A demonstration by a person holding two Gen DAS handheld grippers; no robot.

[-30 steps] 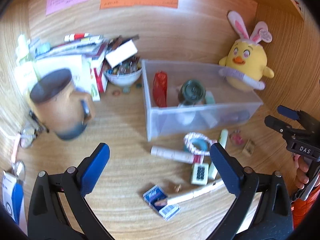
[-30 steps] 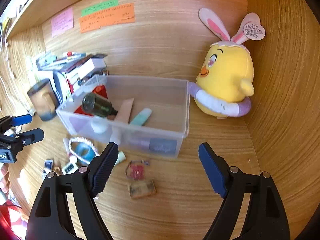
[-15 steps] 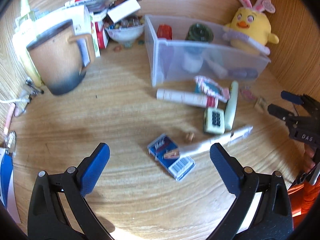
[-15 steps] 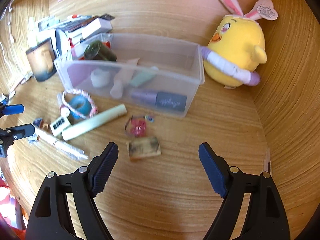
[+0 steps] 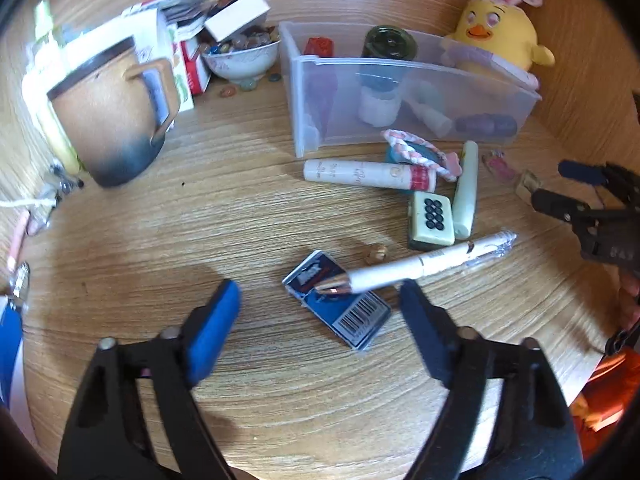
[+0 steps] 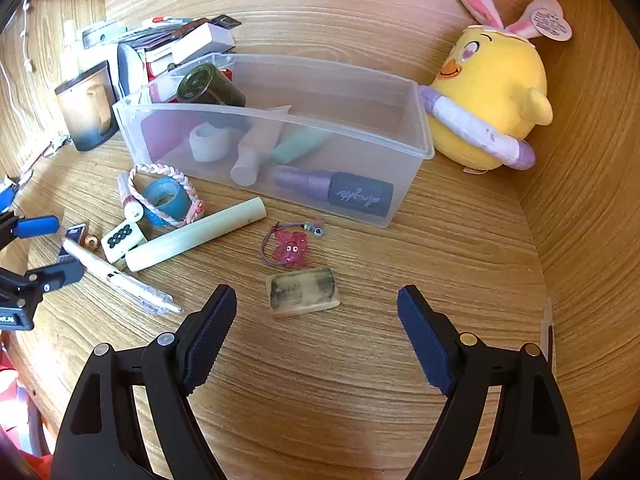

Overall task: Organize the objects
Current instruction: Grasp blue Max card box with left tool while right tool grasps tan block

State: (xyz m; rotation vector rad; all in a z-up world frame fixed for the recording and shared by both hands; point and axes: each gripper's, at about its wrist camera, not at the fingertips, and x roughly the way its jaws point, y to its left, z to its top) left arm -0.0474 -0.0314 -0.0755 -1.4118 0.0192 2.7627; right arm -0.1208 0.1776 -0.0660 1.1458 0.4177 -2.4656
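Beside the translucent plastic bin [image 6: 404, 128]: yellow plush chick [image 6: 496, 92], pink-lined ears. In front of it: pale green tube [image 6: 196, 236], pink-and-white braided ring [image 6: 160, 172], blue tape roll [image 6: 166, 198], white pen [image 5: 424, 266], blue barcoded packet [image 5: 340, 308].

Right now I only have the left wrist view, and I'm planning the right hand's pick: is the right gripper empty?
Observer: Yes, the right gripper is open, with nothing between its pads.
Operator: What lies nearest ahead of it?
Observer: A translucent yellowish rectangular block, flat on the wooden desk, just beyond the fingertips.
Operator: Any room in the clear plastic bin?
Observer: The clear plastic bin has bare floor in its back corner nearest the yellow plush chick.
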